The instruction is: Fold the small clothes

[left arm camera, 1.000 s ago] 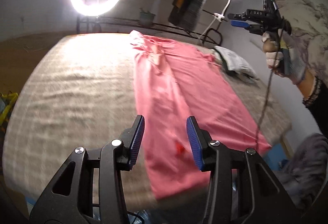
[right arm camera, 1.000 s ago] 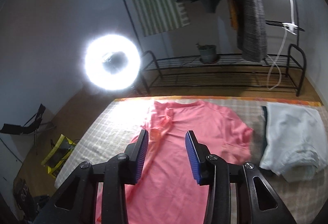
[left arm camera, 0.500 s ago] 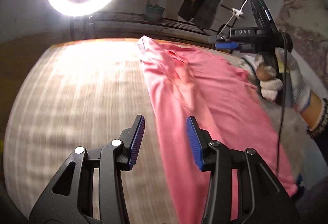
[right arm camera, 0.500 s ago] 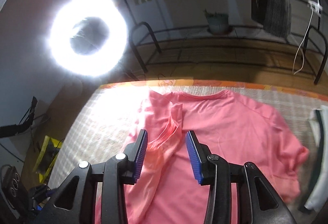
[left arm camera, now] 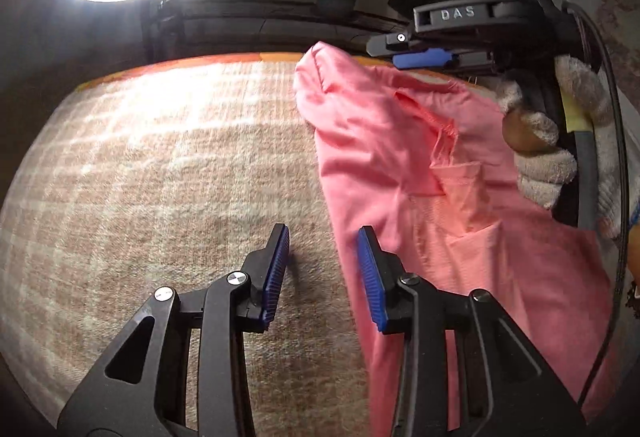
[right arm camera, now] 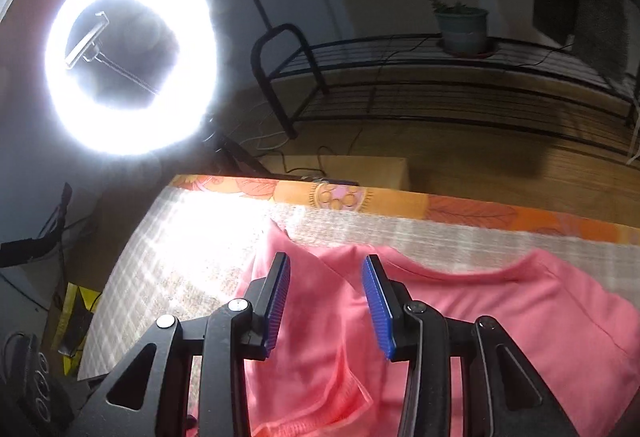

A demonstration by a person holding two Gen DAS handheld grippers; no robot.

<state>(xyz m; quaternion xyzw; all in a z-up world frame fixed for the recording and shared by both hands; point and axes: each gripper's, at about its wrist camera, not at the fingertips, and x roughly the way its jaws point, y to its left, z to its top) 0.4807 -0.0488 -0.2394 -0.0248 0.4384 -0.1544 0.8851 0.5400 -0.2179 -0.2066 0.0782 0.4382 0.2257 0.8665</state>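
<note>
The left gripper (left arm camera: 322,269), angled downward with jaws closing on nothing, straddled the pink shirt's (left arm camera: 400,141) folded left edge, with bare checked blanket (left arm camera: 168,173) to its left. The right gripper (right arm camera: 325,301), held in a gloved hand (left arm camera: 560,141), hovered partly open and empty over the folded sleeve near the collar; the shirt lay flat near the bed's far orange border (right arm camera: 400,203).

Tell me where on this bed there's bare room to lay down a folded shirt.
The widest free patch is the checked blanket left of the pink shirt, running up to the orange edge strip. A narrower bare band lies between the shirt's collar and that strip. The shirt's side is crowded by both hand-held grippers.
</note>
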